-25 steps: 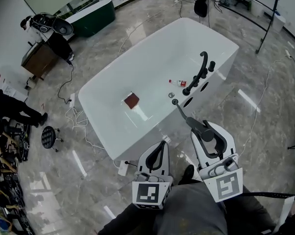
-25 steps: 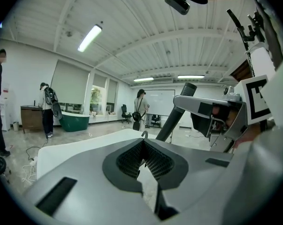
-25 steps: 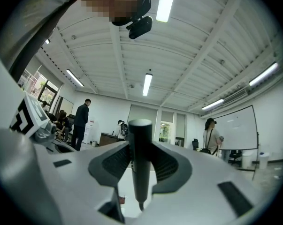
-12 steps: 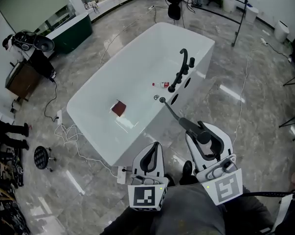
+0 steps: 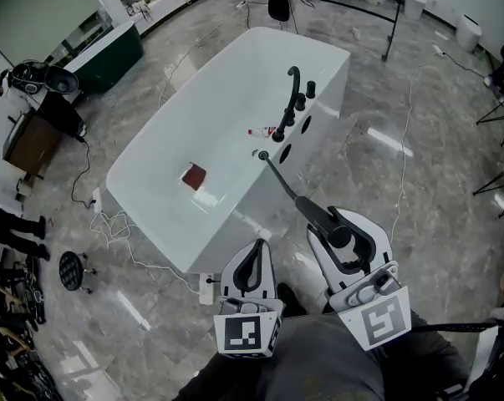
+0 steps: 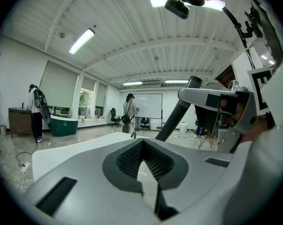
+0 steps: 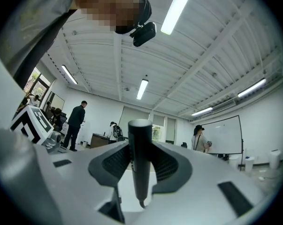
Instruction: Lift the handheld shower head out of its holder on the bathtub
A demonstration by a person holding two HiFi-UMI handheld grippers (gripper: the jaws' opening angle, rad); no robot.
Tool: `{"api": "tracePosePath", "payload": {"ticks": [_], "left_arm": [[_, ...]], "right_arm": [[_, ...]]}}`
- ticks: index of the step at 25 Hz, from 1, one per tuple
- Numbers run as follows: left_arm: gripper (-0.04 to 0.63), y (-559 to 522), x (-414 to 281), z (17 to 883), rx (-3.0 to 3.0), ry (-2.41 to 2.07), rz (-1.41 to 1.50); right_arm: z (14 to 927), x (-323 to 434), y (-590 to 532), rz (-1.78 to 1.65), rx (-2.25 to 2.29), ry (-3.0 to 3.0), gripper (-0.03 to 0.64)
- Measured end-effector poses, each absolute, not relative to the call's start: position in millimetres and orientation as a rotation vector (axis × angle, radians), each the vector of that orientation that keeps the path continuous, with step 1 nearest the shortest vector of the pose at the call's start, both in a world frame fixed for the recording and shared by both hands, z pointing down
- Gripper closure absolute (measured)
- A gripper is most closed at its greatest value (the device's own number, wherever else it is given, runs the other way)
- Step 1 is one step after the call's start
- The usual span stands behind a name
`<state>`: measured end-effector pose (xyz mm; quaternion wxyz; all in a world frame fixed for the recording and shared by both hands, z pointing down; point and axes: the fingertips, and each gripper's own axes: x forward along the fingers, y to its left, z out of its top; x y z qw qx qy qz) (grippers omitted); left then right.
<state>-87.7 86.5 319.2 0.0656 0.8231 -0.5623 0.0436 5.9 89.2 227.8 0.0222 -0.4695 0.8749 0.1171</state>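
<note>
Shower head (image 7: 140,163) sitting tight in right gripper (image 5: 340,226); left gripper (image 5: 255,253) closed, holding nothing. Best gripping firmly, pulling slowly (hose (image 5: 278,175) reaching back to tub (image 5: 143,174)).

The bathtub (image 5: 222,236) is smooth, glossy white, and the floor (image 5: 419,182) around it is polished grey stone-look tile that mirrors the ceiling lights. The shower head (image 7: 140,163) has a smooth matt black body, as black as the faucet (image 5: 293,86) on the tub's right rim. The left claw (image 5: 254,251) and right claw (image 5: 339,224) have pale grey matt plastic-looking shells, with dark pads (image 7: 165,165) of fine rough mesh.
</note>
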Motion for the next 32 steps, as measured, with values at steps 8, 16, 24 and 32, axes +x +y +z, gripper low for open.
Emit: {"api": "tracePosePath", "payload": {"ticks": [8, 16, 24, 32], "left_arm": [[0.592, 134.5, -55.6, 287.7, 2.475, -1.832, 0.092], [0.592, 163.1, -29.9, 280.7, 2.489, -1.894, 0.056], [0.592, 144.4, -44.3, 302.0, 2.501, -1.862, 0.059], [0.592, 157.4, -55.4, 299.6, 2.508, -1.845, 0.043]], "right_arm": [[212.2, 33.4, 129.5, 0.419, -1.341, 2.724, 0.477], [216.4, 50.7, 159.2, 0.434, -1.245, 2.723, 0.477], [261.0, 42.7, 120.1, 0.179, -1.261, 2.804, 0.477], [270.4, 48.0, 102.9, 0.234, -1.338, 2.785, 0.477]]}}
